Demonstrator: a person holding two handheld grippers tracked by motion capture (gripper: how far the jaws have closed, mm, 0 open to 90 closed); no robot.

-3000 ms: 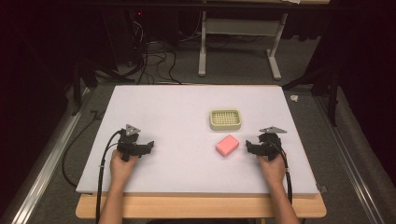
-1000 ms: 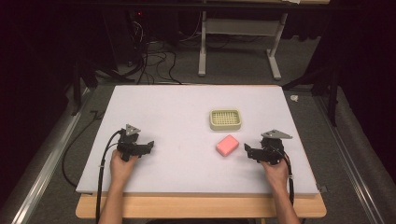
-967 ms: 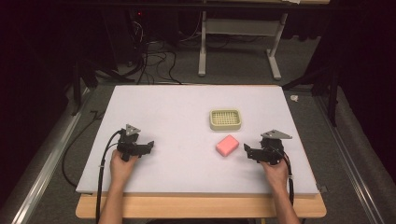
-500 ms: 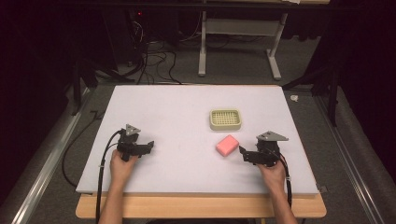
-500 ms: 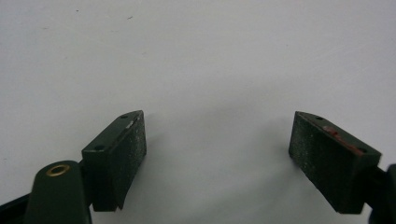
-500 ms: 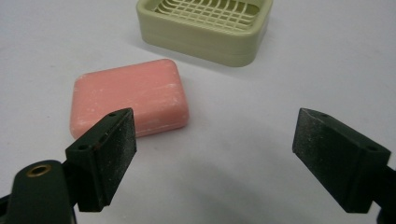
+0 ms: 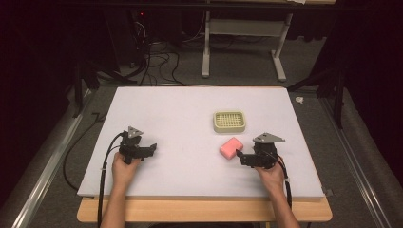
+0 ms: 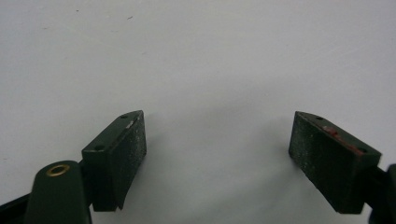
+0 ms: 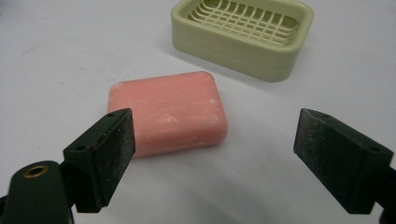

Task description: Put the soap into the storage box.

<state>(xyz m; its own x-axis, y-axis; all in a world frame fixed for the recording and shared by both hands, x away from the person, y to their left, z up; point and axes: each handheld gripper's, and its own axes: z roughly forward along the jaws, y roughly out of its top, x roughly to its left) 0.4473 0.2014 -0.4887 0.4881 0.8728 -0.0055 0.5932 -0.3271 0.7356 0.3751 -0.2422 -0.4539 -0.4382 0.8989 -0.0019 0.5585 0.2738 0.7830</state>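
Right gripper (image 7: 239,156) has moved in over the last few seconds: earlier it sat well to the right of the pink soap bar (image 7: 231,147), now its tip is just beside the bar's near-right edge and angled left toward it. Left gripper (image 7: 153,148) hasn't budged, parked on the left half of the counter (image 7: 190,109), its fingers (image 8: 116,154) spread wide over bare surface. Right gripper view: fingers (image 9: 105,154) wide apart, nothing held; soap bar (image 9: 168,112) lies flat on the counter just ahead, left finger overlapping its near-left corner in the view, right finger well clear to the side. Can't tell if that left finger is touching the soap or just above it. Soap hasn't shifted, sits near the pale green slotted soap dish (image 7: 229,121), apart from it, on the person's side. Dish (image 9: 243,35) is empty. Read: this is the approach to a grasp, likely soap into dish. Bar is off-centre in the opening, so the gripper probably needs to shift left and advance before closing, else it pinches a corner and the bar may skid or rotate.
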